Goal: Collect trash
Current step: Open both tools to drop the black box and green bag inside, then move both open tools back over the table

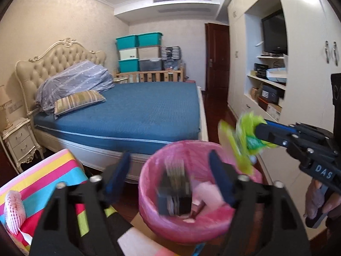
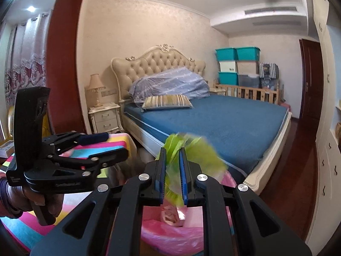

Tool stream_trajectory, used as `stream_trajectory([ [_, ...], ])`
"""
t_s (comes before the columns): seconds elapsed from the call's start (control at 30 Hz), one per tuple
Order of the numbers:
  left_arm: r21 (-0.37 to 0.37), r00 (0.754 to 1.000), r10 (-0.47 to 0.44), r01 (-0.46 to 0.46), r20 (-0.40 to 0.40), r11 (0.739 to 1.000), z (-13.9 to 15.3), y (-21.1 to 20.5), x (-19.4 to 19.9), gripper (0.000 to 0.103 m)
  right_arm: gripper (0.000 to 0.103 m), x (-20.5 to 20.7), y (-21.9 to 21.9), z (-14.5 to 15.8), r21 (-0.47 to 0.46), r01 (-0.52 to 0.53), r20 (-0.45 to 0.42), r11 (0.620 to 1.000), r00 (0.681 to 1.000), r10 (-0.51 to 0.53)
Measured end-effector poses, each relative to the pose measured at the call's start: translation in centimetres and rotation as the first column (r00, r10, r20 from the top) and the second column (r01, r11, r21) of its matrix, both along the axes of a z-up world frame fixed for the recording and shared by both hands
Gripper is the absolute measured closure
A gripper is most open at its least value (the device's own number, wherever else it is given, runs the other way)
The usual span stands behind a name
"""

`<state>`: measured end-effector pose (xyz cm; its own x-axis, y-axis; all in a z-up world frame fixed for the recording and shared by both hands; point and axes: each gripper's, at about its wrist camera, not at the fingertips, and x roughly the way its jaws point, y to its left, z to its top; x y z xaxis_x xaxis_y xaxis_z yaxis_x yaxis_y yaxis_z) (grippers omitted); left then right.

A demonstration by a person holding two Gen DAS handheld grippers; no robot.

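- The bin [image 1: 185, 224], lined with a pink bag, stands on the near floor at the foot of the bed [image 1: 136, 117]; it already holds some trash, among it a dark blurred box [image 1: 173, 194] and pale pink scraps.
- The left gripper [image 1: 170, 179] hangs over the bin with jaws spread wide and nothing between them.
- The right gripper [image 2: 173, 170] is clamped on a green wrapper [image 2: 189, 151], just above the bin's right rim, not yet dropped.
- Left to do, by my reading: carry the wrapper over the opening and release it. Whether more trash lies about, I cannot tell.
- Near left is a striped cloth [image 1: 42, 179] with a pink foam net [image 1: 13, 211] on it.
- The two grippers are close together; they could bump over the bin.
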<state>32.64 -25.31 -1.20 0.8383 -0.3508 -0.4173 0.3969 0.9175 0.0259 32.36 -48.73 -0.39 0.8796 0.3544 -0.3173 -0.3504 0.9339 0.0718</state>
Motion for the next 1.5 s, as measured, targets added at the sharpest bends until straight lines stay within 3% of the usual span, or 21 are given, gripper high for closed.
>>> stream_trajectory([
  [0.07,-0.002,1.000,0.015,-0.015,-0.015,1.000,-0.2,0.6,0.3,0.023,0.074,0.5,-0.7,-0.3,0.020,0.016,-0.013,1.000,1.000,-0.015],
  [0.2,-0.011,0.998,0.066,-0.066,-0.011,0.998,-0.6,2.8,-0.6,0.013,0.059,0.0,-1.5,-1.2,0.039,0.036,-0.026,0.999,0.999,-0.035],
  [0.27,-0.028,0.996,0.087,-0.088,-0.020,0.996,-0.5,4.2,-1.1,0.008,0.045,-0.9,-1.7,-1.4,0.050,0.053,-0.020,0.997,0.998,-0.052],
  [0.43,-0.077,0.984,0.174,-0.176,-0.039,0.981,0.1,8.7,-3.6,0.005,0.044,-3.1,-1.4,-1.2,0.072,0.055,-0.011,0.996,0.998,-0.055],
  [0.63,-0.040,0.968,0.252,-0.252,-0.019,0.967,0.2,12.9,-8.2,0.005,0.033,-5.7,2.3,-0.6,0.076,0.015,0.004,0.997,1.000,-0.016],
  [0.87,0.029,0.948,0.316,-0.315,-0.026,0.949,-1.5,17.3,-13.6,0.005,0.026,-7.7,10.7,-1.0,0.076,-0.070,-0.008,0.995,0.997,0.071],
  [1.23,0.058,0.889,0.457,-0.456,-0.001,0.888,-1.7,26.5,-19.3,0.005,0.025,-8.8,22.1,-3.6,0.057,-0.177,-0.104,0.983,0.978,0.182],
  [1.5,0.134,0.892,0.452,-0.446,-0.012,0.885,-2.7,30.8,-19.2,0.005,0.023,-7.8,29.1,-5.8,-0.032,-0.227,-0.202,0.973,0.955,0.216],
])
